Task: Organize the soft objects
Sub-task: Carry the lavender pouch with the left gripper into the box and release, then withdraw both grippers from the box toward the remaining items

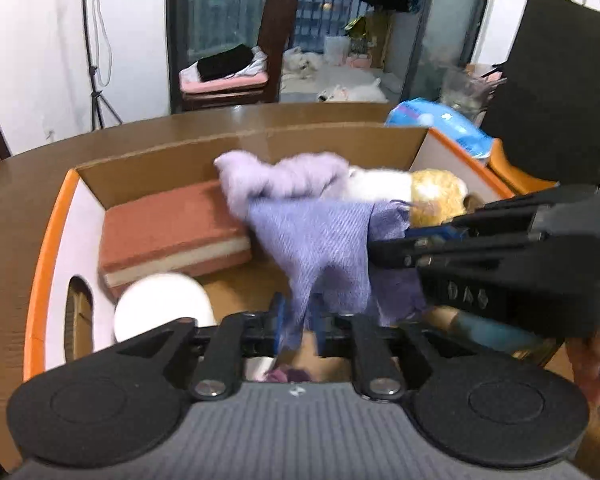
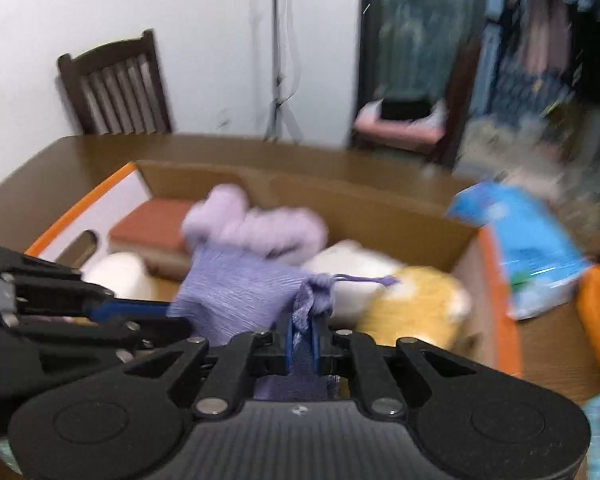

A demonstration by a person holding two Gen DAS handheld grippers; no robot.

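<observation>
Both sets of fingers grip one purple cloth (image 1: 324, 248) over the cardboard box (image 1: 340, 148) on the tabletop (image 1: 12, 208): my right fingers (image 2: 302, 336) are clamped tight on its tasselled corner, while my left fingers (image 1: 298, 326) stand slightly apart with an edge hanging between them.

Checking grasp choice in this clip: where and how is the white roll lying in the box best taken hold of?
Grip the white roll across its rounded sides, coming straight down from above. It lies in the near left corner of the cardboard box, beside the pink cushion, so the box walls block a sideways approach and only its top is free.
</observation>
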